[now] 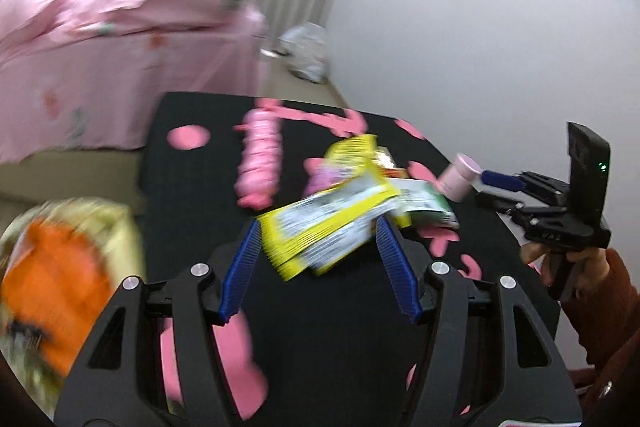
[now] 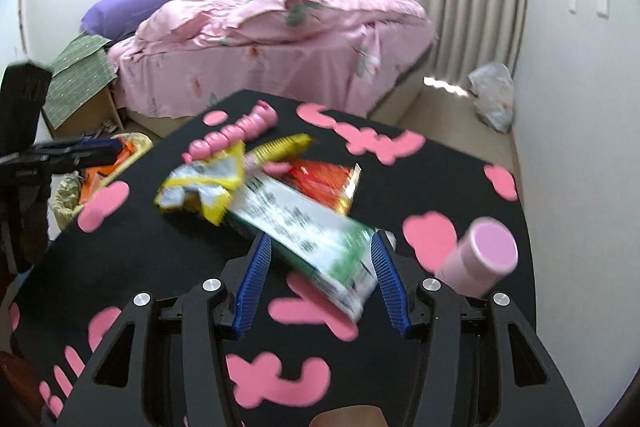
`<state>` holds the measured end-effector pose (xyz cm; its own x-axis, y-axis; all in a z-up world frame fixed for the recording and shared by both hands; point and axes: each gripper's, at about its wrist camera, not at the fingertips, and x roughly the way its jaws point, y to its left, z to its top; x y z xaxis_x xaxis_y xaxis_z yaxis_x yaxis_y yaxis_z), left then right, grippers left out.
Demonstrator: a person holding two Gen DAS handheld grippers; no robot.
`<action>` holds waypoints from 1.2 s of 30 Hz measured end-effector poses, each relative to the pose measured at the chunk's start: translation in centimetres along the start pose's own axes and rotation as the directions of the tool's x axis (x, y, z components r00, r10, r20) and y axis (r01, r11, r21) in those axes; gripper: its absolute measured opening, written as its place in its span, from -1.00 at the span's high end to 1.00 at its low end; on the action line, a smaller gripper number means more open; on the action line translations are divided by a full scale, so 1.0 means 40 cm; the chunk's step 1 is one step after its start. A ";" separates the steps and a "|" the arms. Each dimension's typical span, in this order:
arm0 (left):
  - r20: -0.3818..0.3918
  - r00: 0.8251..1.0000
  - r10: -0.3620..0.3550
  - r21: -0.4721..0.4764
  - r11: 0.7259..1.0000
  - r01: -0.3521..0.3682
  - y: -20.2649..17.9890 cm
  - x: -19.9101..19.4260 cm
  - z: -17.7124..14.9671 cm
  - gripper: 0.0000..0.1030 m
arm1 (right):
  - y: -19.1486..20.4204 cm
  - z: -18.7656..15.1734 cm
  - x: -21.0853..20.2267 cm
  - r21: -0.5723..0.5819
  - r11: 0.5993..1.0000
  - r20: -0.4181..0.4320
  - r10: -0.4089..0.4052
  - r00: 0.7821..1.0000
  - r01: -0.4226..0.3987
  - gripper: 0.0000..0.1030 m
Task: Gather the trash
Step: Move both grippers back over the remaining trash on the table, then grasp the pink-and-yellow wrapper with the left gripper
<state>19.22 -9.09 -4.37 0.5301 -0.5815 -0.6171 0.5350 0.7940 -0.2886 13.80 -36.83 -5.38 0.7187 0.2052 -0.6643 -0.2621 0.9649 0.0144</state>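
Note:
Several snack wrappers lie piled on a black table with pink shapes [image 2: 440,187]. A yellow wrapper [image 1: 332,227] lies between the open jaws of my left gripper [image 1: 318,239]. A green and white wrapper [image 2: 312,239] lies between the open jaws of my right gripper [image 2: 318,259], beside the yellow wrapper [image 2: 204,183] and a red one [image 2: 324,187]. The right gripper also shows in the left wrist view [image 1: 496,179], and the left gripper in the right wrist view [image 2: 96,149]. A bin with a yellowish liner and orange trash [image 1: 52,275] stands left of the table; it also shows in the right wrist view [image 2: 72,191].
A pink cylindrical bottle [image 2: 480,259] lies at the table's right edge. A pink ribbed toy [image 2: 236,133] lies at the far side. A bed with a pink cover [image 2: 280,43] stands behind, a cardboard box [image 2: 84,99] to its left and a white plastic bag [image 2: 492,95] by the wall.

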 end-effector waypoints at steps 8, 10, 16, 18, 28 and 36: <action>-0.082 0.996 0.017 0.007 1.000 -0.017 -0.006 0.200 0.089 -0.10 | -0.012 -0.053 0.010 -0.012 0.999 -0.022 0.051 0.998 -0.051 -0.08; -0.097 0.995 0.010 -0.035 0.999 -0.013 0.016 0.212 0.082 -0.10 | -0.011 -0.048 0.016 -0.021 0.998 -0.012 0.053 0.999 -0.053 -0.08; -0.157 0.982 -0.104 -0.129 0.988 0.084 0.021 0.166 -0.001 -0.10 | -0.026 -0.003 0.065 -0.009 0.992 -0.006 0.127 0.992 -0.127 -0.08; -0.178 0.977 -0.115 -0.122 0.988 0.094 0.000 0.141 -0.032 -0.10 | -0.025 0.019 0.093 -0.009 0.991 -0.008 0.133 0.991 -0.133 -0.08; -0.161 0.983 -0.087 -0.069 0.995 0.077 -0.059 0.058 -0.090 -0.10 | -0.053 0.108 0.234 0.078 0.984 -0.069 0.168 0.983 -0.163 -0.08; -0.107 0.994 -0.022 -0.110 0.994 0.010 -0.020 0.040 -0.076 -0.10 | -0.047 0.027 0.199 0.105 0.975 -0.120 0.209 0.971 -0.197 -0.08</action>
<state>17.63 -10.11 -7.33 0.4443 -0.5767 -0.6856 0.4651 0.8025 -0.3737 20.68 -36.82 -9.88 0.5659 0.3808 -0.7312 -0.3289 0.9176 0.2233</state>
